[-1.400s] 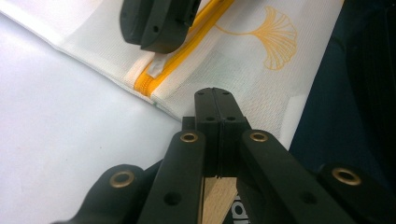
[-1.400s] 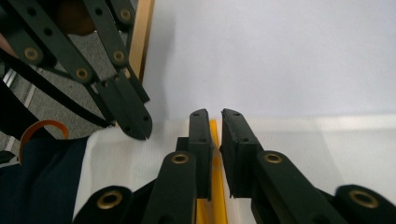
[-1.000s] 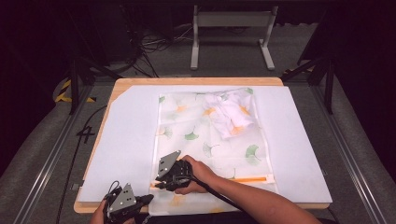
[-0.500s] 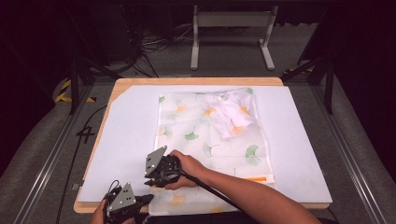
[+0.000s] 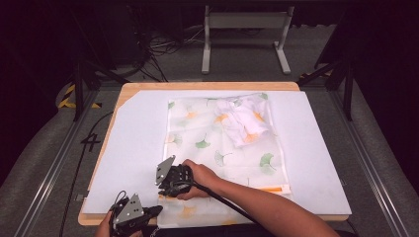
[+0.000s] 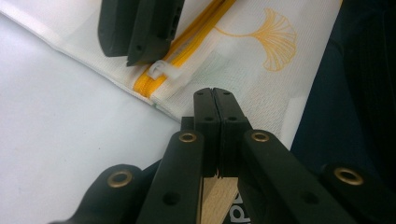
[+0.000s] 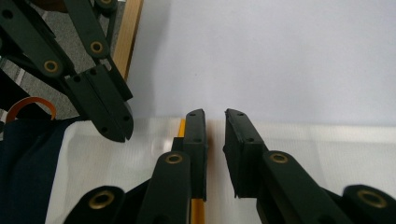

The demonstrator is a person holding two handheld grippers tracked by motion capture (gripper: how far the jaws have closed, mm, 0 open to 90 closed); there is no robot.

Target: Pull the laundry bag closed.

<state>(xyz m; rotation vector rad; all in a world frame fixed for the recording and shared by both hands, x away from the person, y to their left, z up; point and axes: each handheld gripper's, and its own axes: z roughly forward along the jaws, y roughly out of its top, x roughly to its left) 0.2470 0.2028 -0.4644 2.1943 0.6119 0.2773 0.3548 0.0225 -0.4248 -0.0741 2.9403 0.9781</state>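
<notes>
**Two grippers at the zipper end of a mesh laundry bag**

A white mesh bag printed with green and orange ginkgo leaves lies flat on the white table sheet, filling the middle of the high view; a crumpled white garment shows inside it toward the upper right. Its orange zipper runs along the bag's lower edge, and the white zipper pull sits at the zipper's end, just above centre in the left gripper view.

The left gripper, at the bottom left of the high view, has its jaws pressed together on the bag's corner fabric, just below the pull. The right gripper, in the lower middle of the high view, hovers over the zipper line with a narrow gap between its jaws; they have just been closing, and the pads do not visibly pinch anything.
</notes>
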